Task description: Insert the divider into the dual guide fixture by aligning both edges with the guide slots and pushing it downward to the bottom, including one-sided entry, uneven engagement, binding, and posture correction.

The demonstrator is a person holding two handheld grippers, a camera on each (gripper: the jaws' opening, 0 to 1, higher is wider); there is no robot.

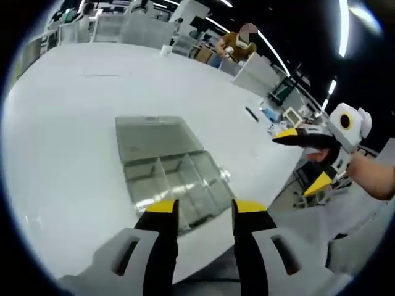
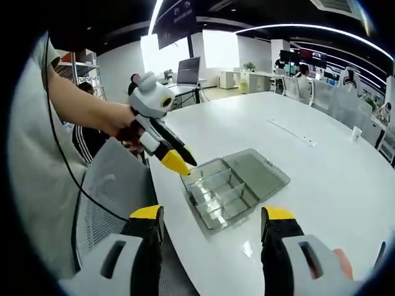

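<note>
Looking along the left gripper point(image 1: 205, 208), its two black, yellow-tipped jaws stand apart with nothing between them. They hang over the near end of a clear plastic box point(image 1: 170, 169) lying on a large white surface point(image 1: 68, 148). The box is open, its flat lid laid out on the far side and its partitioned tray towards the jaws. Thin clear walls split the tray into compartments; whether one of these is the task's divider cannot be told. At the right of this view the right gripper point(image 1: 303, 159) comes in, held by a hand point(image 1: 370, 176), its jaws wide apart and holding nothing, off the surface's edge. Small items sit at the far edge of the surface, too small to identify. Beyond are grey partitions, desks, a seated person point(image 1: 237, 44) and ceiling strip lights point(image 1: 343, 28).

In the right gripper view, the right gripper point(image 2: 213, 216) shows its own jaws spread wide, with nothing gripped. The box point(image 2: 237, 185) lies ahead near the surface's point(image 2: 333, 166) rim, tray end nearer the left gripper point(image 2: 179, 161), whose yellow tip is at the tray's corner; contact cannot be confirmed. A bare arm point(image 2: 80, 102) carries that gripper. A mesh chair point(image 2: 105, 197) stands beside the surface. A paper cup point(image 2: 357, 133) sits far off on the surface. The room behind has bright windows, a monitor point(image 2: 188, 69), desks and chairs.
</note>
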